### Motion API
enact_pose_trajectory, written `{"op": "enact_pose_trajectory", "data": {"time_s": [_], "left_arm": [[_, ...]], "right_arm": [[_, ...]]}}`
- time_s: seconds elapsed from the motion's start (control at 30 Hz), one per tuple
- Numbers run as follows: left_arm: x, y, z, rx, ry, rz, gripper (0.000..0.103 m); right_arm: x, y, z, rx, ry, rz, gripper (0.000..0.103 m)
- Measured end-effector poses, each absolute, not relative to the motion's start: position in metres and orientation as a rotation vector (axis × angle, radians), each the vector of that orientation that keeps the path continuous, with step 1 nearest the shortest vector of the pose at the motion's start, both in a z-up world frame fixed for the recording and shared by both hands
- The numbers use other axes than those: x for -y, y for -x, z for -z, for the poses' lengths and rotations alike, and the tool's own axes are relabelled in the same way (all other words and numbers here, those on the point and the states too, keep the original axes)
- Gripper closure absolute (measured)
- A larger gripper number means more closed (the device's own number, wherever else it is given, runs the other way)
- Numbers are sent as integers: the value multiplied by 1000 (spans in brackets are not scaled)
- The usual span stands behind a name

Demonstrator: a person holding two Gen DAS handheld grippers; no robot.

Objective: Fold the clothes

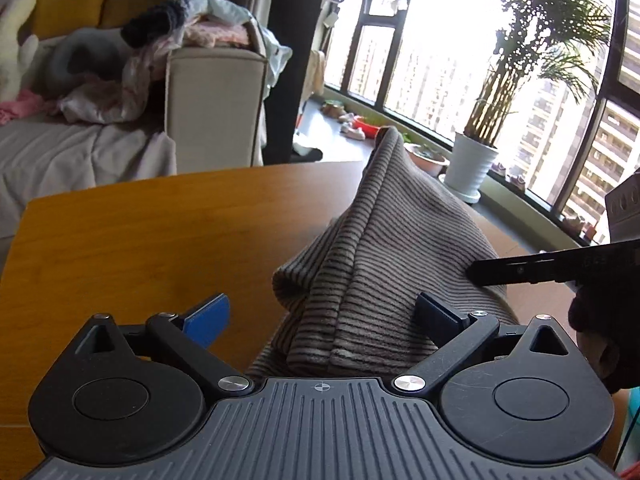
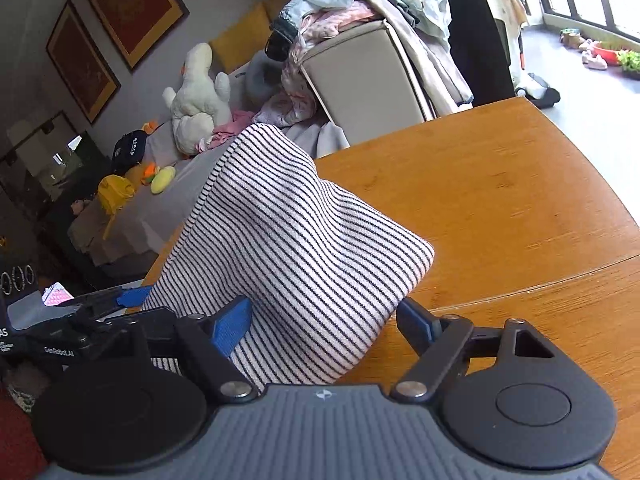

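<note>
**Q:** Leftmost first, then: what occupies the left wrist view?

**A:** At far left, a sofa [image 1: 72, 152] strewn with loose clothes [image 1: 120, 92]. Lower centre, the left gripper [image 1: 320, 316], jaws spread wide; its blue-padded fingers [image 1: 208, 316] stand apart on either side of the striped garment [image 1: 372, 264]. One finger is over bare wooden table [image 1: 160, 240]; the other lies against the cloth. Nothing is pinched between them.

**Q:** And the garment itself?

**A:** It rises from the tabletop in a tent-like peak, draped, with its lower edge running under the gripper body. To its right, a dark finger of the right gripper [image 1: 520, 270] touches the cloth's right flank. Behind that, a potted palm [image 1: 476, 160] by the window.

**Q:** Now the right wrist view, same order.

**A:** At left, the sofa [image 2: 168, 184] with a white plush toy [image 2: 200, 96]; low at the left edge, part of the left gripper [image 2: 132, 295], its blue pad beside the cloth. Centre, the striped garment [image 2: 288, 240], heaped and raised off the table [image 2: 500, 200]. The right gripper [image 2: 324, 320] is likewise spread: the left finger [image 2: 230, 328] is touching the fabric, the right one just beside its edge, neither clamping it.
</note>
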State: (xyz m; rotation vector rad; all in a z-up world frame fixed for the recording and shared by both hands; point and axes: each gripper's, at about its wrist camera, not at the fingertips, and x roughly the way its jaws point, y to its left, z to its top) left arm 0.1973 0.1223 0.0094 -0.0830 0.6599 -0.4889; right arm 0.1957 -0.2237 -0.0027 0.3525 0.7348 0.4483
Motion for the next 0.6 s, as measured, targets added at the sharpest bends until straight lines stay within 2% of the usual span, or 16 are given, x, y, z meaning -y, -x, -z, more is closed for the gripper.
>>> {"op": "enact_pose_trajectory", "data": {"time_s": [0.13,0.3,0.6], "left_arm": [[-138,-204,8,-705,253,537,2],[-136,-202,11,-712,283,544,2],[-100,-178,14,-739,302,583,3]], "right_arm": [[233,-187,6,-768,-419,-472,21],[229,-196,8,-767,-408,-496,21],[208,-242,-8,-689,-177,-485,21]]}}
